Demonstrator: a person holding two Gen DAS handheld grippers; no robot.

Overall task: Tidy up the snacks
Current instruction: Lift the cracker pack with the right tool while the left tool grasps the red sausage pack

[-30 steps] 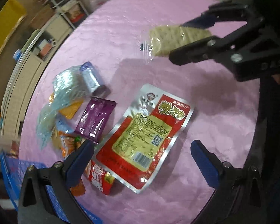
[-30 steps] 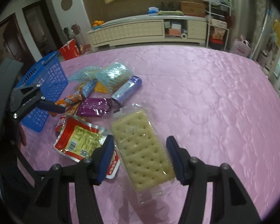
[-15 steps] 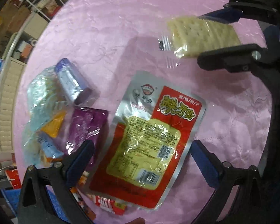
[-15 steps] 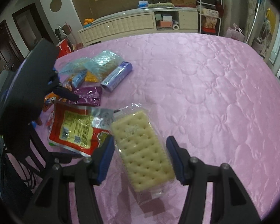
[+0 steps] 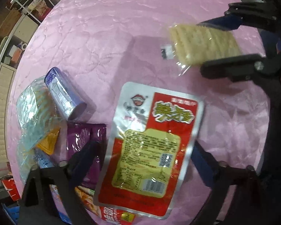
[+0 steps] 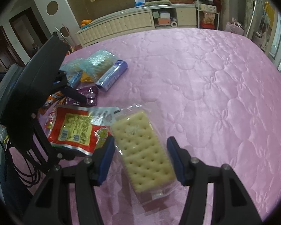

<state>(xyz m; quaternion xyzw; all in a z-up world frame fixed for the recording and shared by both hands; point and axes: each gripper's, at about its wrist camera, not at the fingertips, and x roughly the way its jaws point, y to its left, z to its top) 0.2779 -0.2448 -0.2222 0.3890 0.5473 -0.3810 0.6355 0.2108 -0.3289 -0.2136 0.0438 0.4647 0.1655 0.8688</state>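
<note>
While both tongs work over the pink quilted bench (image 6: 206, 78), the scene reads so:
Left tongs (image 5: 146, 155): pointing straight down, jaws just been closing, now straddling the red-and-silver snack pouch (image 5: 149, 146); whether the pads press on its edges I cannot tell.
Right tongs (image 6: 140, 159): about half open, blue pads against the long sides of a clear-wrapped cracker pack (image 6: 142, 150), which is held clear of the cloth.
Cracker pack, left view: upper right of the frame, above the pouch and apart from it.
Pouch, right view: lower left of centre, its silver end just beside the cracker wrapper.
Crowding the pouch: a purple sachet (image 5: 86, 140) lies under the left finger, touching the pouch's edge; a red wrapper (image 5: 114, 215) pokes out beneath its lower end.
Rest of the pile: blue-violet biscuit roll (image 5: 65, 95), pale blue crinkled bag (image 5: 33, 112), orange sachet (image 5: 48, 142), all to the left.
Blue basket (image 5: 11, 211): lower left corner, mostly hidden.
Background, right view: white cabinet (image 6: 121, 24) along the far wall.
</note>
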